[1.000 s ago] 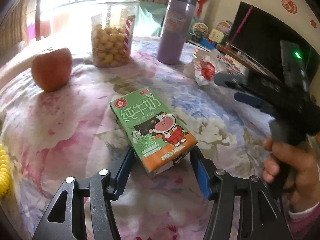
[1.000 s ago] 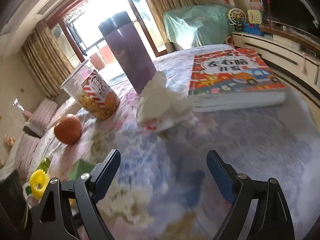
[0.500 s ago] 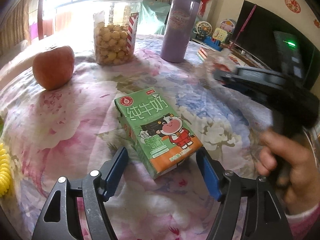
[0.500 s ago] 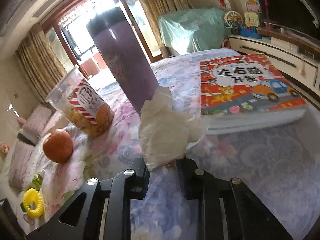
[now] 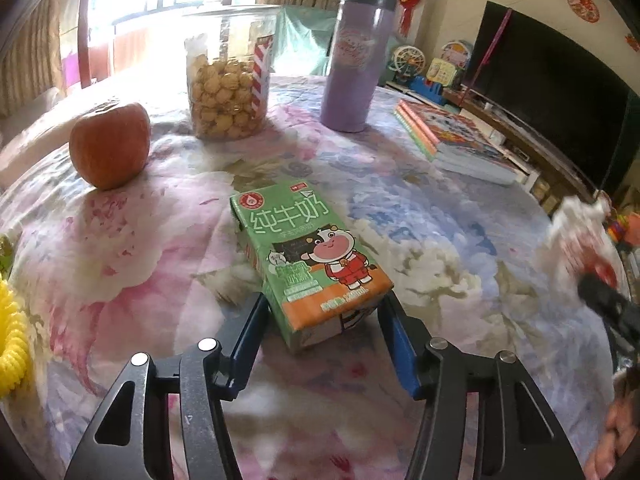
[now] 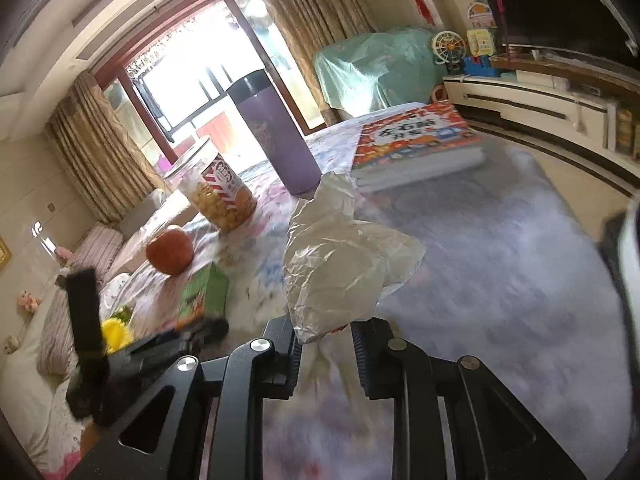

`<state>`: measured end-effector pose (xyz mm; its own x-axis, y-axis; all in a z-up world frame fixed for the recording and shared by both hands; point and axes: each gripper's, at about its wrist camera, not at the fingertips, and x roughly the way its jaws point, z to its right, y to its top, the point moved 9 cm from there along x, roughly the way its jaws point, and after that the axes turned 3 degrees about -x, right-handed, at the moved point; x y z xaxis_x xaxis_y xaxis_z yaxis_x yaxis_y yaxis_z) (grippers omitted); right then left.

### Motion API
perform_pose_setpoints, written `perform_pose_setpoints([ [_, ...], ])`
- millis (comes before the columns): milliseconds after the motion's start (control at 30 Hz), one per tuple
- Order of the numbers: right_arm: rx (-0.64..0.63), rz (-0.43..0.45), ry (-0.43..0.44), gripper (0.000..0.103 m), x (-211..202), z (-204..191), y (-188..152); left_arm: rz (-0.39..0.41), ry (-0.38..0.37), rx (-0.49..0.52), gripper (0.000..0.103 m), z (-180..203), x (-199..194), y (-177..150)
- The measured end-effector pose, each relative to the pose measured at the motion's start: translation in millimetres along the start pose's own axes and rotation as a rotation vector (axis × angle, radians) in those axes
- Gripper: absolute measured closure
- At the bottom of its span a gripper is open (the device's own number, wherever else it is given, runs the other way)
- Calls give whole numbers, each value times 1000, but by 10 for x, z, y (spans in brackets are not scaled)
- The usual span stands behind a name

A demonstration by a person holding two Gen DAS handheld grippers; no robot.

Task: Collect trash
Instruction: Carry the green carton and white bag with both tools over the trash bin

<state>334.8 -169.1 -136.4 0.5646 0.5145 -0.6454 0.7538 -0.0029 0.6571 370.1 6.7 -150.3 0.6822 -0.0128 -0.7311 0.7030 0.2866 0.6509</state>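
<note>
A green and orange milk carton (image 5: 308,252) lies flat on the flowered tablecloth (image 5: 440,248). My left gripper (image 5: 324,316) straddles its near end. The jaws are closing, and the blue pads (image 5: 256,320) touch the carton's two sides. My right gripper (image 6: 324,344) is shut on a crumpled white wrapper (image 6: 340,264) and holds it above the cloth. In the left wrist view, the wrapper (image 5: 576,236) and the right gripper (image 5: 600,300) appear blurred at the right edge. The carton (image 6: 202,292) also shows at the lower left in the right wrist view.
An apple (image 5: 110,146), a clear snack jar (image 5: 228,80) and a purple flask (image 5: 354,60) stand at the back of the table. A stack of picture books (image 5: 456,140) lies at the back right. A yellow ring toy (image 5: 12,336) sits at the left edge.
My right gripper shut on the white wrapper, lifted it off the cloth and carried it to the right. My left jaws widened, then came back in against the carton.
</note>
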Motion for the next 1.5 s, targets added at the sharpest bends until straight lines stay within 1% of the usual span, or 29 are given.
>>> perform_pose_setpoints([
  [100, 10, 10, -15, 80, -217, 87, -89, -14, -46, 11, 48, 145, -79, -117],
  [267, 45, 25, -38, 80, -518, 276, -241, -26, -116, 119, 48, 652, -256, -393],
  [333, 58, 24, -49, 80, -590, 341, -301, -25, -144, 176, 48, 892, -333, -505],
  [400, 76, 30, -57, 80, -659, 407, -340, -29, -169, 210, 49, 1051, -380, -574],
  [500, 113, 42, -59, 80, -775, 521, -382, -34, -195, 252, 49, 1273, -437, -660],
  [633, 128, 63, -80, 80, -931, 639, -410, -39, -216, 284, 49, 1436, -468, -686],
  [967, 163, 94, -115, 80, -1187, 887, -494, -27, -239, 342, 49, 1766, -574, -751],
  [1133, 167, 98, -117, 80, -1216, 909, -504, -37, -243, 354, 49, 1812, -571, -798],
  [1267, 159, 90, -111, 80, -1186, 872, -532, -82, -224, 332, 47, 1714, -467, -851],
  [1333, 159, 86, -106, 80, -1170, 864, -539, -112, -200, 300, 46, 1652, -409, -866],
  [1367, 164, 84, -103, 80, -1157, 862, -544, -122, -205, 280, 46, 1637, -389, -864],
  [1433, 168, 81, -103, 80, -1152, 880, -553, -129, -198, 259, 45, 1638, -362, -850],
  [1500, 172, 82, -102, 80, -1151, 899, -547, -126, -189, 259, 44, 1677, -339, -838],
])
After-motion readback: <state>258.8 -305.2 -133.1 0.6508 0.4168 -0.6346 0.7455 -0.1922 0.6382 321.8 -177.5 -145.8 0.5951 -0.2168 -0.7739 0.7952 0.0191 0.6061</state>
